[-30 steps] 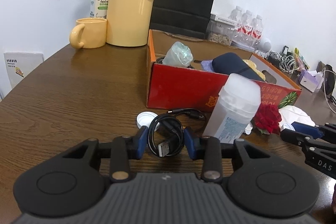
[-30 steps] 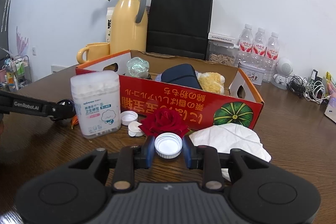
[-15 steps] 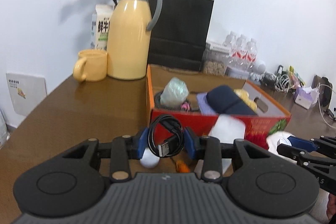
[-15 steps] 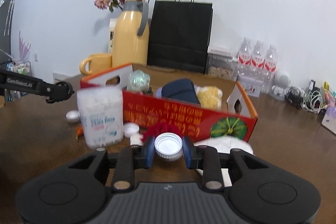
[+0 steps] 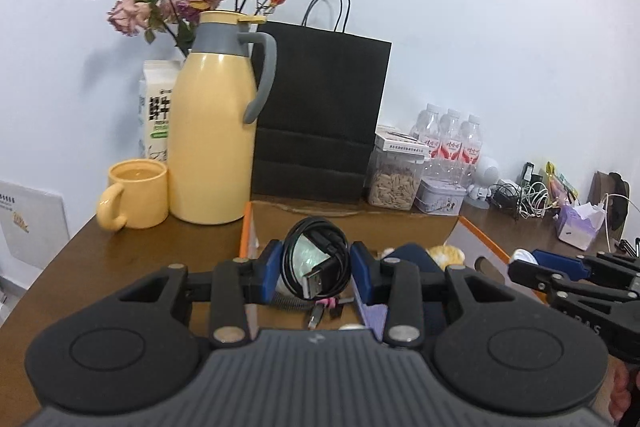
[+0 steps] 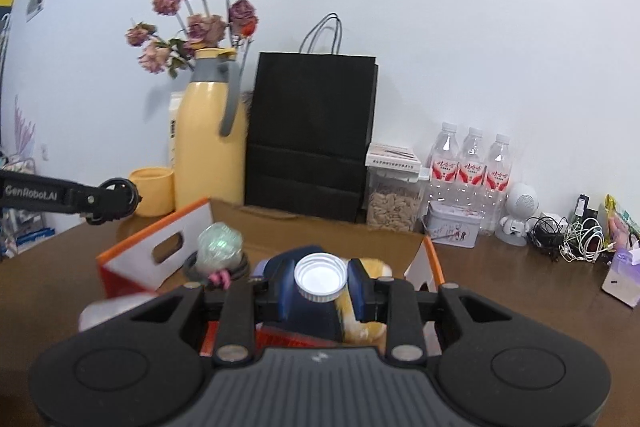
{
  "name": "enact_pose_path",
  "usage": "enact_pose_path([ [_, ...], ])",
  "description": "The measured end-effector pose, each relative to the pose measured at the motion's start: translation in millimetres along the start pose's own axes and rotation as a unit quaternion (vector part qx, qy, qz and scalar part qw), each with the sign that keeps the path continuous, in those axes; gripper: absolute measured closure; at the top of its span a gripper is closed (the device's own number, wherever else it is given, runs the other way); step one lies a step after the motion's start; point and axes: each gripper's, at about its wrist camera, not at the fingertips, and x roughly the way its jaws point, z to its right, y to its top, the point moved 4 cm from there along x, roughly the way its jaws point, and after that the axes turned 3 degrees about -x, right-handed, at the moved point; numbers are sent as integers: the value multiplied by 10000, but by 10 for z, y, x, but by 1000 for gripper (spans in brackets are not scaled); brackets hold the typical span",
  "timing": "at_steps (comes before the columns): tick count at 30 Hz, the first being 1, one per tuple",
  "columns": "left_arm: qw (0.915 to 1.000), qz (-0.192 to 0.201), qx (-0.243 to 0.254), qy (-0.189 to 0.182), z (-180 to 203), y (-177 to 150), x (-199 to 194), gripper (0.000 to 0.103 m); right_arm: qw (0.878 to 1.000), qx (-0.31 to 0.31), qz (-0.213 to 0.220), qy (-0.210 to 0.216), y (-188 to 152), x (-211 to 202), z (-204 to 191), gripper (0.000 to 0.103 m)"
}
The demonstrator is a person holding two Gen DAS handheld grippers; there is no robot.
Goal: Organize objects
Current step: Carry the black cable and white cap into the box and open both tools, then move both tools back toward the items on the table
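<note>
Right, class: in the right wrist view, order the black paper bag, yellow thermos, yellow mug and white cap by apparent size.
1. black paper bag
2. yellow thermos
3. yellow mug and white cap: alike; the cap is much nearer, so unranked.

left gripper (image 5: 316, 269) — black, blue pads | right gripper (image 6: 321, 283) — seemingly alike

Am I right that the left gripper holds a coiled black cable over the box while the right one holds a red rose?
Not quite. The right gripper holds a white bottle cap, as the right wrist view shows. The left gripper does hold the coiled black cable over the box.
</note>
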Motion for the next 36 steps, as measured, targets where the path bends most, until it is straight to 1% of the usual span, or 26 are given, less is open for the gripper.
enact_pose_path([
  [5, 10000, -56, -3, 40, 55, 86, 353, 65, 9997, 208, -79, -54, 95, 408, 86, 76],
  [8, 9999, -49, 113, 53, 96, 119, 511, 65, 9993, 335, -168, -88, 76, 620, 140, 76],
  [11, 9999, -38, 129, 72, 80, 109, 610, 65, 9985, 433, -320, -60, -24, 741, 203, 76],
  [14, 9996, -223, 122, 107, 28, 69, 707, 65, 9976, 472, -512, -19, -121, 827, 227, 76],
  [17, 9992, -356, 153, 133, 5, 22, 761, 64, 9972, 473, -584, 45, -154, 839, 206, 76],
  [18, 9991, -365, 171, 139, 13, 8, 760, 62, 9972, 472, -572, 54, -151, 829, 198, 75],
  [19, 9991, -351, 193, 120, 23, 0, 752, 52, 9973, 479, -553, 60, -147, 815, 195, 75],
  [20, 9992, -322, 209, 107, 37, -4, 738, 39, 9975, 487, -517, 59, -144, 796, 192, 72],
  [21, 9993, -274, 236, 99, 53, -5, 720, 31, 9975, 496, -493, 57, -140, 783, 192, 66],
  [22, 9994, -195, 274, 100, 69, -2, 695, 16, 9976, 500, -471, 48, -138, 770, 193, 53],
  [23, 9994, -105, 305, 115, 79, 1, 667, 6, 9978, 500, -445, 36, -135, 762, 195, 42],
  [24, 9993, 13, 332, 163, 86, 11, 634, 3, 9979, 502, -419, 21, -132, 752, 195, 36],
  [25, 9992, 103, 338, 194, 86, 19, 608, 0, 9979, 508, -397, 11, -130, 744, 197, 24],
  [26, 9991, 199, 311, 219, 78, 27, 581, 0, 9980, 517, -371, -2, -127, 733, 199, 15],
  [28, 9991, 253, 224, 238, 62, 42, 556, 0, 9981, 557, -259, 12, -116, 705, 207, 6],
  [30, 9992, 253, 166, 261, 43, 53, 553, 0, 9981, 575, -217, -1, -111, 692, 214, 6],
  [32, 9992, 221, 151, 298, 27, 54, 556, 0, 9980, 584, -235, -5, -112, 694, 223, 0],
  [36, 9991, 189, 174, 349, 9, 62, 503, 0, 9980, 562, -271, 7, -119, 690, 210, 0],
])
